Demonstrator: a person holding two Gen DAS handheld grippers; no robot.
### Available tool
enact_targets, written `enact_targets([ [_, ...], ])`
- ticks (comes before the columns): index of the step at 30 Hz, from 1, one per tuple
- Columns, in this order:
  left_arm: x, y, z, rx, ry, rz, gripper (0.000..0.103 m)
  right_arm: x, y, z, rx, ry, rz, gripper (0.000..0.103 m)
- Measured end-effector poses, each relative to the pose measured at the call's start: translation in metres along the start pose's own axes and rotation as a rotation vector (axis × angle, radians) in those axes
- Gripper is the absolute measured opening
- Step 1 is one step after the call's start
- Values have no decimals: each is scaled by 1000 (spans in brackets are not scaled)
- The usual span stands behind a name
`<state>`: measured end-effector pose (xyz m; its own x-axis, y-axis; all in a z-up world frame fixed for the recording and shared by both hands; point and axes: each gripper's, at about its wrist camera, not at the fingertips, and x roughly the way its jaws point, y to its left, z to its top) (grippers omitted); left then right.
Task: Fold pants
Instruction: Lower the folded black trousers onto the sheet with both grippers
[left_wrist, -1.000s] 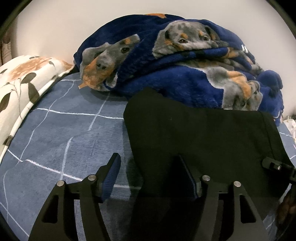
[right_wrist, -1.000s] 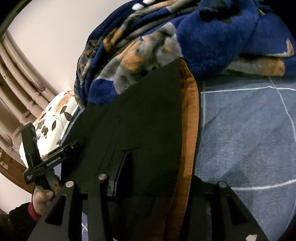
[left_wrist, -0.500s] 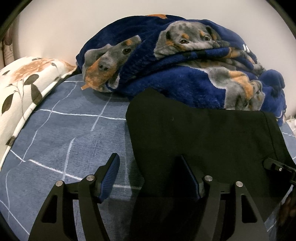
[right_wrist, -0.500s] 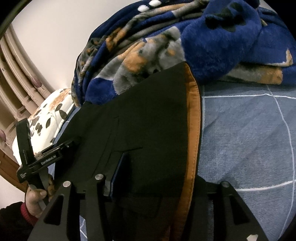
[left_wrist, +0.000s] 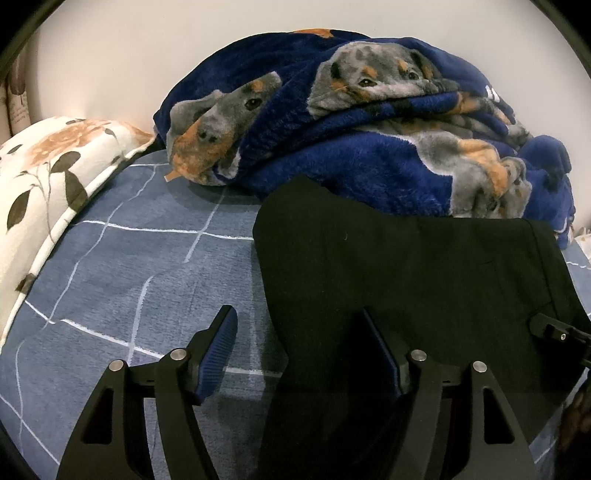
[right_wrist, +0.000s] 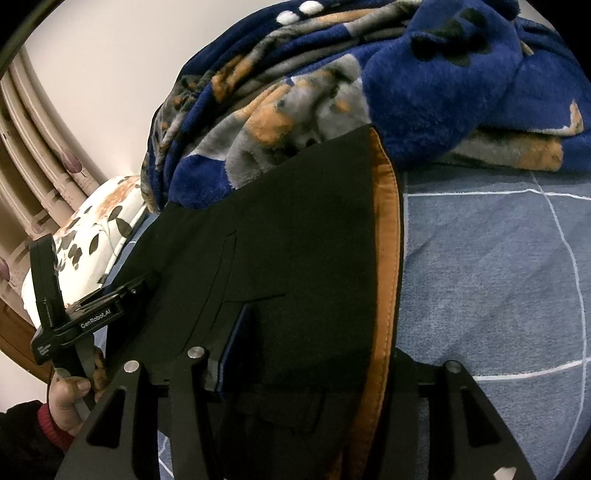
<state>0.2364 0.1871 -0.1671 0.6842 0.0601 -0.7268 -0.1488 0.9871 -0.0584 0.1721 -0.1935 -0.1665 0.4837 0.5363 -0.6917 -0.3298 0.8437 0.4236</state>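
on the bed, black pants (left_wrist: 406, 280) lie folded flat.

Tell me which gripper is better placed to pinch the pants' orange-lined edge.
Right. The right gripper is open astride the orange-lined edge of the pants; the left gripper, also open, straddles their opposite, plain black edge.

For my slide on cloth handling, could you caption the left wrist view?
Open left gripper straddling the edge of black pants on a blue checked bedsheet, dog-print blanket behind.
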Motion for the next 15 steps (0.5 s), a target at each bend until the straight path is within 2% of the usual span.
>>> enact_targets([
  [15,0,-1,0,7,-4,20,72,0,3,0,-20,-3,-28,48],
])
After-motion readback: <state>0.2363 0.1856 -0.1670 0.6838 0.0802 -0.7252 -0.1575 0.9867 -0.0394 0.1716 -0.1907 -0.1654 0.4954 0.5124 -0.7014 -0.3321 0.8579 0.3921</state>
